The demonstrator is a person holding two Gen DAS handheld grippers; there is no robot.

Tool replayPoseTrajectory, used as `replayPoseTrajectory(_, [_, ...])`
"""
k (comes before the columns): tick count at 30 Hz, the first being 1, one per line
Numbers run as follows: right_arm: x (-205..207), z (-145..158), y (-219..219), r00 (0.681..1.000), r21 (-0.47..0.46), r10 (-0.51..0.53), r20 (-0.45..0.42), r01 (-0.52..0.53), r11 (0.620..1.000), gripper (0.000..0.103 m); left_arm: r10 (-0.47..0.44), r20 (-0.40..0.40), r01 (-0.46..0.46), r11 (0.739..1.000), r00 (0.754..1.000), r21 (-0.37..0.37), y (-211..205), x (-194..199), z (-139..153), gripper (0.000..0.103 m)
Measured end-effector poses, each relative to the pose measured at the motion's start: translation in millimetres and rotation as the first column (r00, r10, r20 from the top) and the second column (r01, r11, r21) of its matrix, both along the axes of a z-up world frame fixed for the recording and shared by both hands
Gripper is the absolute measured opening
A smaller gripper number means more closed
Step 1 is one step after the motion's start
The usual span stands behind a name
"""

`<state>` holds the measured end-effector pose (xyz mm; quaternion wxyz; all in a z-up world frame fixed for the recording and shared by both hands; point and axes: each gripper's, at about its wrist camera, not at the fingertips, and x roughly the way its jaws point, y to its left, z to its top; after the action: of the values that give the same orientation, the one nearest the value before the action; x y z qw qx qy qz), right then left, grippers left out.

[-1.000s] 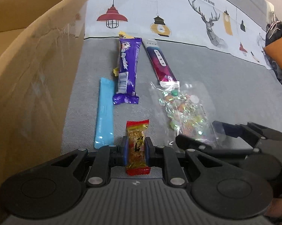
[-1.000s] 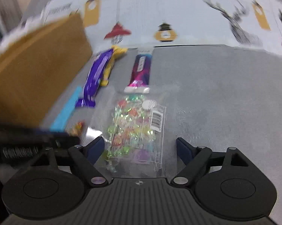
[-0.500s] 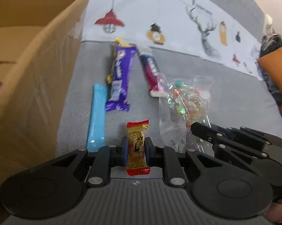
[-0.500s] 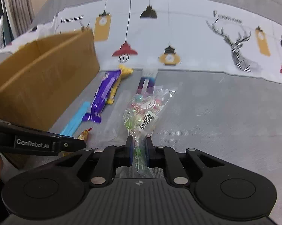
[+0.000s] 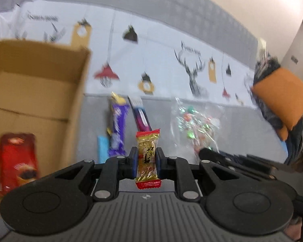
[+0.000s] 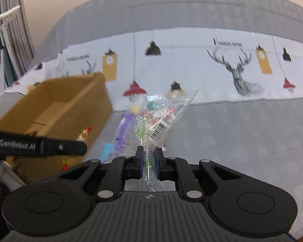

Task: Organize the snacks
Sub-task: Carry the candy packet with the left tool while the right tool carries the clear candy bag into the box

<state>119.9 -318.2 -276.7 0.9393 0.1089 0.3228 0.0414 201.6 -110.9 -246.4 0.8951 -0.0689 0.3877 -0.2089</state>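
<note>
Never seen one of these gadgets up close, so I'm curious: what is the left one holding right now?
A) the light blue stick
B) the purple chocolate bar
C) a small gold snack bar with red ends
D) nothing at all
C: the left gripper is pinched shut on the small gold snack bar, while the purple chocolate bar lies beyond on the grey cushion.
</note>
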Motion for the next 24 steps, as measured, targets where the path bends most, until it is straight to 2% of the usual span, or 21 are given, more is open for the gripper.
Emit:
replayPoseTrajectory(7, [3.3,61.6,51.9,0.991,-0.041,0.075,0.111,-0.071,0.997,0.012,0.109,0.096,-0.103,0.993,0.989,-0.063,61.8,-3.5,38.7,0.019])
replayPoseTrajectory(10, [8.5,88.2,78.1,0.981,-0.033,0.113,0.159,-0.109,0.993,0.012,0.184,0.148,-0.171,0.98,0.972,-0.097,102.4,-2.3,56.7,0.019])
replayPoseTrajectory(13, [15.1,107.8,108.6,0.967,-0.04,0.164,0.195,-0.159,0.986,0.012,0.264,0.191,-0.254,0.964,0.945,-0.076,137.7,4.9,63.5,0.019])
replayPoseTrajectory(15, [24.0,112.3,130.4,0.959,-0.06,0.205,0.197,-0.197,0.979,0.013,0.32,0.175,-0.317,0.947,0.931,-0.047,161.3,14.4,57.2,0.019])
replayPoseTrajectory(17, [35.0,110.1,149.1,0.954,-0.069,0.239,0.18,-0.23,0.971,0.013,0.351,0.107,-0.35,0.936,0.93,-0.031,184.1,25.8,43.7,0.019])
replayPoseTrajectory(21, [62.4,84.0,185.4,0.952,-0.051,0.289,0.098,-0.285,0.957,0.013,0.397,0.002,-0.397,0.918,0.918,0.006,214.2,36.6,20.6,0.019])
replayPoseTrajectory(22, [68.6,75.2,194.7,0.951,-0.049,0.302,0.071,-0.299,0.953,0.013,0.404,-0.014,-0.404,0.915,0.915,0.017,219.8,37.0,17.5,0.022])
replayPoseTrajectory(24, [80.9,57.9,210.5,0.945,-0.064,0.326,0.001,-0.326,0.943,0.016,0.441,-0.036,-0.44,0.897,0.897,0.042,230.1,39.3,12.8,0.062])
